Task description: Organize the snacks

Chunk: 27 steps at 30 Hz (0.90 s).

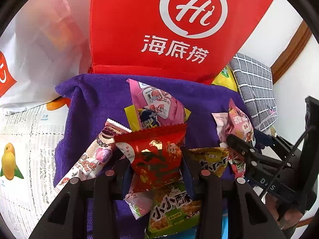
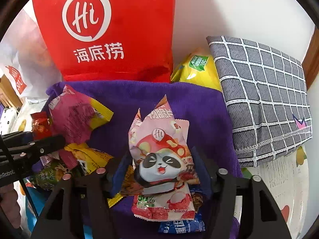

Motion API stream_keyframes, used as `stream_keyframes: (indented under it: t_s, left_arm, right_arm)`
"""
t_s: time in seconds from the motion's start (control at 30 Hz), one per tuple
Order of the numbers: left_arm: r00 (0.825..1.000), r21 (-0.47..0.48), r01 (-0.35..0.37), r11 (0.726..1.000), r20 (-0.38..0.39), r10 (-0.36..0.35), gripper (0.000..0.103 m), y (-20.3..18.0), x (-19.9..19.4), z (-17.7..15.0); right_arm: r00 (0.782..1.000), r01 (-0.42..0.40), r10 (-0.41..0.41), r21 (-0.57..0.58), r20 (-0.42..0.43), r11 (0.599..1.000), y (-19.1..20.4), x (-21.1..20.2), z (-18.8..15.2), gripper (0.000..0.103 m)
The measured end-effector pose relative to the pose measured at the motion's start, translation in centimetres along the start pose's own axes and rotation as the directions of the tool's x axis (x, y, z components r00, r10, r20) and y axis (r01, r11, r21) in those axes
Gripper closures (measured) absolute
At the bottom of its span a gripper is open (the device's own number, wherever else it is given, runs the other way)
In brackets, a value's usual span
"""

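Note:
Snack packets lie heaped on a purple towel (image 1: pixel 99 103). My left gripper (image 1: pixel 154 157) is shut on a red snack packet (image 1: pixel 155 157), held over a green packet (image 1: pixel 173 209). A pink packet (image 1: pixel 157 105) lies behind it, a white lollipop-print packet (image 1: pixel 89 159) to its left. My right gripper (image 2: pixel 161 165) is shut on a pink panda packet (image 2: pixel 161 159) above the purple towel (image 2: pixel 199 107). The right gripper also shows in the left wrist view (image 1: pixel 239 145) at the right, and the left gripper shows in the right wrist view (image 2: pixel 39 143) at the left.
A red bag (image 1: pixel 169 23) with a white "Hi" logo stands behind the towel, also in the right wrist view (image 2: pixel 107 29). A grey checked pouch (image 2: pixel 263 99) and a yellow pack (image 2: pixel 195 69) lie at the right. A white plastic bag (image 1: pixel 35 45) sits at the left. A fruit-print cloth (image 1: pixel 26 149) covers the table.

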<state>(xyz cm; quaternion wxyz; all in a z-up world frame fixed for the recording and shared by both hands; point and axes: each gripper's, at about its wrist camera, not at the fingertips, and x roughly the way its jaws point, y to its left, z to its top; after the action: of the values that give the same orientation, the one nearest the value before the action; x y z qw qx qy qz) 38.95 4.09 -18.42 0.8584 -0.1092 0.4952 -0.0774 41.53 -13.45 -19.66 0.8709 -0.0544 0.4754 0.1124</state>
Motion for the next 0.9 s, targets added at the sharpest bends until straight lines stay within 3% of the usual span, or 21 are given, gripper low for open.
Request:
stream_keyframes:
  t_s: [0.27, 0.47, 0.7, 0.9]
  left_arm:
    - [0.997, -0.001, 0.068, 0.998, 0.036, -0.068, 0.039, -0.9, -2.1, 0.0]
    - [0.996, 0.017, 0.050, 0.999, 0.067, -0.051, 0.028, -1.6, -4.6, -0.4]
    - [0.995, -0.004, 0.043, 0.999, 0.095, -0.042, 0.027, -1.4, -7.7, -1.5]
    - [0.992, 0.002, 0.029, 1.000, 0.121, -0.029, 0.027, -2.1, -10.0, -3.4]
  right_arm:
    - [0.999, -0.036, 0.036, -0.033, 0.015, 0.999, 0.6, -2.0, 0.2, 0.023]
    - [0.998, -0.011, 0.014, -0.043, 0.065, 0.999, 1.0, -5.1, 0.3, 0.019]
    - [0.996, -0.049, 0.047, 0.032, 0.074, 0.998, 0.3, -7.8, -1.0, 0.017]
    - [0.994, -0.026, 0.022, 0.045, 0.103, 0.999, 0.8, -10.7, -3.3, 0.017]
